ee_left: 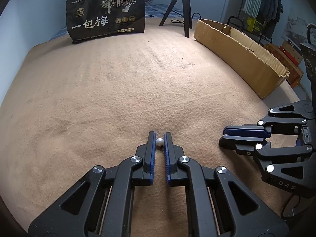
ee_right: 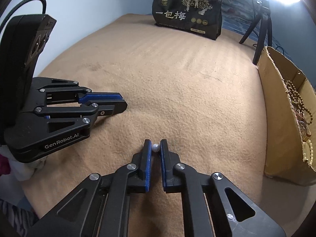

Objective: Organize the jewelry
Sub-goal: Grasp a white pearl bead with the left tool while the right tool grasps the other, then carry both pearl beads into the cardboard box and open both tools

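My left gripper is shut on a small white pearl earring with a dark post, low over the tan blanket. My right gripper is shut on a second white pearl earring, also just above the blanket. Each gripper shows from the side in the other's view: the right one at the right, the left one at the left. A cardboard box at the right holds brown bead strands and cream beads.
A black snack bag stands at the blanket's far edge. A black tripod stands beside the cardboard box. Clothes hang on a rack beyond. Cloth lies at the lower left.
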### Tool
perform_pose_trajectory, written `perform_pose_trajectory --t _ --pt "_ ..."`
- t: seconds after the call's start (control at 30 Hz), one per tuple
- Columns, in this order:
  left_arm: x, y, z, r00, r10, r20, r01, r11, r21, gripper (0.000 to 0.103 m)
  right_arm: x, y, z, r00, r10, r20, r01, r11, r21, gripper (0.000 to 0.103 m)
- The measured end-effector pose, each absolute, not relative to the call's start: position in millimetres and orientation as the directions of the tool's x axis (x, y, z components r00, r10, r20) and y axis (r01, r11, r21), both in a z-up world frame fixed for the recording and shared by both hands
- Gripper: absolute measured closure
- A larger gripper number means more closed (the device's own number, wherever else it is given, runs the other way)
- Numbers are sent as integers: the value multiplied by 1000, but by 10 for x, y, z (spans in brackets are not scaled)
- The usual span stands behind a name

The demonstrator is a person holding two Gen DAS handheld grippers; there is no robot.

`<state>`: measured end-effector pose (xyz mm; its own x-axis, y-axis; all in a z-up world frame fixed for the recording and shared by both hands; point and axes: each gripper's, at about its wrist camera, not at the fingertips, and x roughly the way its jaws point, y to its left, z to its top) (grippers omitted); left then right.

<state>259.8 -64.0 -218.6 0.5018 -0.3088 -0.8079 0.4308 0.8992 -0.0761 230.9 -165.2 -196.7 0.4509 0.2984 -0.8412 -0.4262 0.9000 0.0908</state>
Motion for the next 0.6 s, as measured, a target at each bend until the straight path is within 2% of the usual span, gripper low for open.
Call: perform_pose_trajectory --t 0.27,0.6 --pt "2563 -592 -2134 512 -300 -805 413 908 -76 96 2256 -1745 -1876 484 324 -813 -392 911 129 96" --pt "2529 -574 -1904 548 -311 -777 402 912 -81 96 2120 -2073 -1476 567 330 -755 -351 926 140 96"
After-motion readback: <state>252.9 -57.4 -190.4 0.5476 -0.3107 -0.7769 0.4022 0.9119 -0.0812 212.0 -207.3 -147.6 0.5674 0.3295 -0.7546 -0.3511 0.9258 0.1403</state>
